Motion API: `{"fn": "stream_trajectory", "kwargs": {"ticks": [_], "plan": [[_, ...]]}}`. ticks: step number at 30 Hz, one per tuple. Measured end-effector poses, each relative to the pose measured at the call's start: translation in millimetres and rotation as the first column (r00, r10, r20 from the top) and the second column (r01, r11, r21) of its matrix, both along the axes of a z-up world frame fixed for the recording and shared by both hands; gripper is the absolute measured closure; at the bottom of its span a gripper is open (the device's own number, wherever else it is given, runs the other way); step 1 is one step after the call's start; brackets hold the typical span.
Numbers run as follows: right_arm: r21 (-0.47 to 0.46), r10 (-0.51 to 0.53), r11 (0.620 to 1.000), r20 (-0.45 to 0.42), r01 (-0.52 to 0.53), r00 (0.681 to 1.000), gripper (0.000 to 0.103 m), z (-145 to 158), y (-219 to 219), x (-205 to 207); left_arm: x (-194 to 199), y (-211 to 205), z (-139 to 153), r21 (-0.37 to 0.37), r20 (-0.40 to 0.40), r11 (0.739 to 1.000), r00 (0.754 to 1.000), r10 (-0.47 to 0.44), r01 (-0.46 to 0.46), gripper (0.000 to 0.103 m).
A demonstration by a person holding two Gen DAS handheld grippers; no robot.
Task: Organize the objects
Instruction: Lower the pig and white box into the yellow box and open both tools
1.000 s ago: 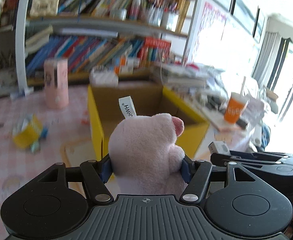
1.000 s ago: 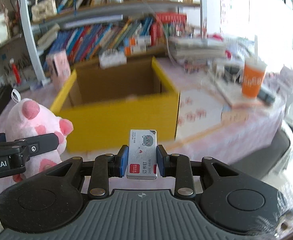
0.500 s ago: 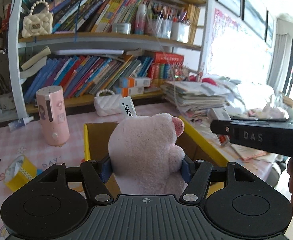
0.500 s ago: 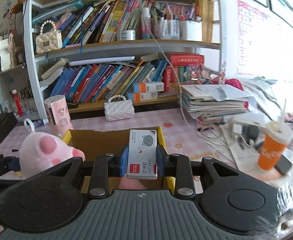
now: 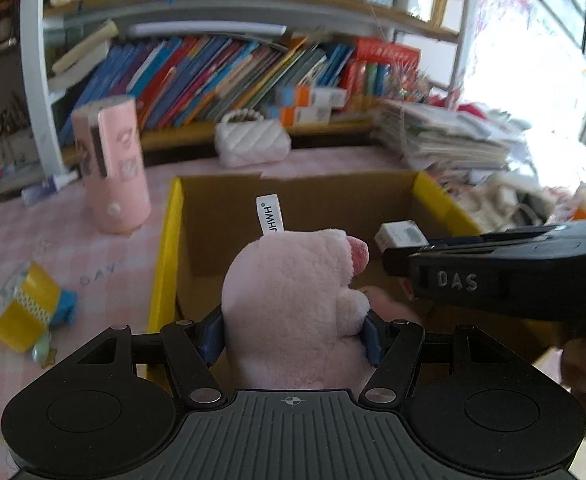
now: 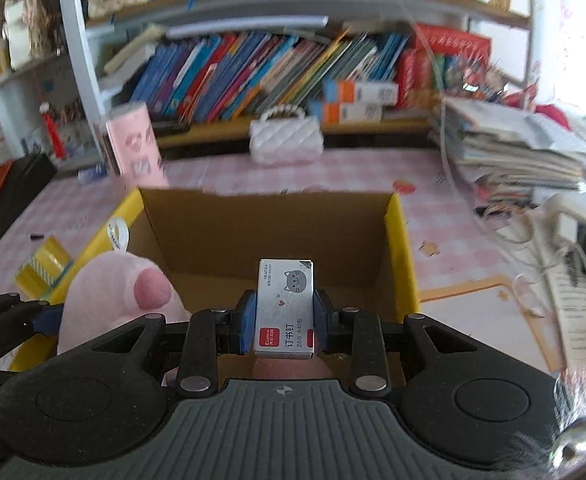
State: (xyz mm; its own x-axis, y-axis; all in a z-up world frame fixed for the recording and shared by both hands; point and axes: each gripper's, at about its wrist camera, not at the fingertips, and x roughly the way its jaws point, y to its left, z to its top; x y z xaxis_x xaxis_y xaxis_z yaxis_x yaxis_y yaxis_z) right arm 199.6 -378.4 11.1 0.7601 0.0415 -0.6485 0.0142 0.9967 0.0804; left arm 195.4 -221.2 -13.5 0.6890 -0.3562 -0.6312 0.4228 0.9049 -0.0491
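Over the yellow-walled cardboard box (image 6: 403,264) I've got both loads: left gripper (image 5: 293,336) clamping soft pink plush pig (image 5: 293,300), right gripper (image 6: 284,322) clamping small white staple box (image 6: 285,308), long axis pointing into the box.

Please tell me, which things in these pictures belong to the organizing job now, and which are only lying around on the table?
Part of the job:
- pink plush toy, held in left gripper
- small staple box, held in right gripper
- open cardboard box, under both

Just lying about:
- pink cylinder
- white quilted purse
- yellow tape roll
- paper stack
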Motion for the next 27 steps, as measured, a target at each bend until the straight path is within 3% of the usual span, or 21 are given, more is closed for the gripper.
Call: {"fn": "stream_trajectory", "kwargs": {"ticks": [13,20,27], "plan": [[0.016,0.103,0.995,-0.146,-0.102,0.984,0.075,-23,4,31,1,-20,-8,0.137,0.027,0.989,0.998,-0.061,0.057,0.033],[0.034,0.103,0.995,-0.163,-0.098,0.981,0.074,-24,2,35,0,-18,-4,0.115,0.051,0.992,0.997,-0.059,0.053,0.019],[0.038,0.067,0.997,-0.11,-0.063,0.992,0.066,-14,-1,27,-9,-10,9,0.077,0.09,0.996,0.995,-0.054,0.047,0.019]]}}
